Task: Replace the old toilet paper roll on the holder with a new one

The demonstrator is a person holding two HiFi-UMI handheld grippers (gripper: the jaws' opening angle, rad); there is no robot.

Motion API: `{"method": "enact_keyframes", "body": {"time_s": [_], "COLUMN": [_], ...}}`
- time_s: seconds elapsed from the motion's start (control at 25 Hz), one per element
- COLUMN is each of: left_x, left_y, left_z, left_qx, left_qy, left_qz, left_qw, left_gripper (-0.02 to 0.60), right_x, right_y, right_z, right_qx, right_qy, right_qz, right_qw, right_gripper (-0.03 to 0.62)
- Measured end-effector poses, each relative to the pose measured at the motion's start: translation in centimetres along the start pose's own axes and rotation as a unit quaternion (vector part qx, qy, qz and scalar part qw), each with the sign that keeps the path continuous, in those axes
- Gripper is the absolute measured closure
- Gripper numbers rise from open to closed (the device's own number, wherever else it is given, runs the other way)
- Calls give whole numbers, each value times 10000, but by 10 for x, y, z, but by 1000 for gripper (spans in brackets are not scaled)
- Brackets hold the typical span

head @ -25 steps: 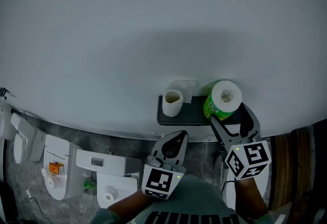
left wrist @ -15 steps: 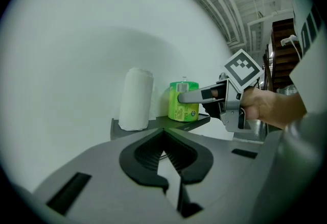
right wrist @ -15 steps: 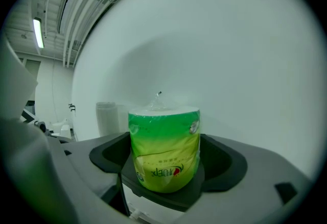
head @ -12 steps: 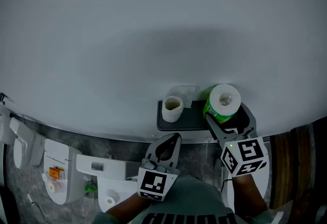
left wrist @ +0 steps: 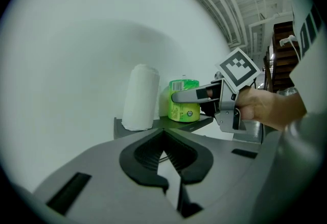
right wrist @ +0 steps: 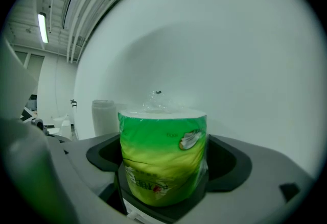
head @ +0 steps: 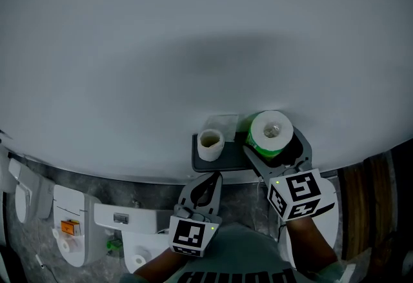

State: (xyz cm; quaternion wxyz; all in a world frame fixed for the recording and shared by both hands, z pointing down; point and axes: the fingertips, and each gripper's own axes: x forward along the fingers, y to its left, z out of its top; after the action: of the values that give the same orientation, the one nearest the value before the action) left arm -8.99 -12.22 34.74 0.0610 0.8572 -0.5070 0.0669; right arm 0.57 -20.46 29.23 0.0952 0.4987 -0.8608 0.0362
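Note:
A dark shelf (head: 227, 163) juts from the white wall. A small white roll (head: 210, 144) (left wrist: 140, 98) stands upright on its left part. A roll in green wrapping (head: 271, 133) (right wrist: 163, 159) stands on its right part. My right gripper (head: 276, 147) (left wrist: 196, 95) reaches level around the green roll. Its jaws have just been opening and stand wide, one on each side of the roll, with a gap on the right. My left gripper (head: 215, 177) (left wrist: 163, 133) hangs below the shelf's front edge, shut and empty.
The white wall (head: 193, 30) fills most of the head view. White toilet fixtures (head: 71, 224) stand on grey floor at the lower left. A dark wooden strip (head: 364, 211) runs down the right side.
My right gripper has slid forward, so its fingers now flank the green roll instead of ending just short of it. The left gripper has stayed about where it was.

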Motion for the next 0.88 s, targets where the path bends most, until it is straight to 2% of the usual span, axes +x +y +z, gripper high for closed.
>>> {"method": "enact_keyframes", "body": {"time_s": [0.32, 0.52, 0.72, 0.88], "left_x": [1, 2, 4, 6], "left_y": [1, -6, -16, -25], "left_z": [-5, -6, -10, -10], "left_qx": [-76, -75, -32, -36], "left_qy": [-30, -84, 77, 48], "left_qz": [53, 31, -84, -149], "left_qw": [10000, 9999, 9999, 9999], "left_gripper": [577, 577, 577, 577], "right_x": [0, -9, -22, -38], "right_y": [-1, -6, -16, -30], "right_z": [0, 4, 8, 14], "right_qx": [97, 397, 659, 920], "right_qy": [-159, -309, -490, -661], "right_qz": [44, 132, 119, 18], "right_qw": [9998, 9986, 9966, 9936], "right_gripper": [138, 139, 140, 140]}}
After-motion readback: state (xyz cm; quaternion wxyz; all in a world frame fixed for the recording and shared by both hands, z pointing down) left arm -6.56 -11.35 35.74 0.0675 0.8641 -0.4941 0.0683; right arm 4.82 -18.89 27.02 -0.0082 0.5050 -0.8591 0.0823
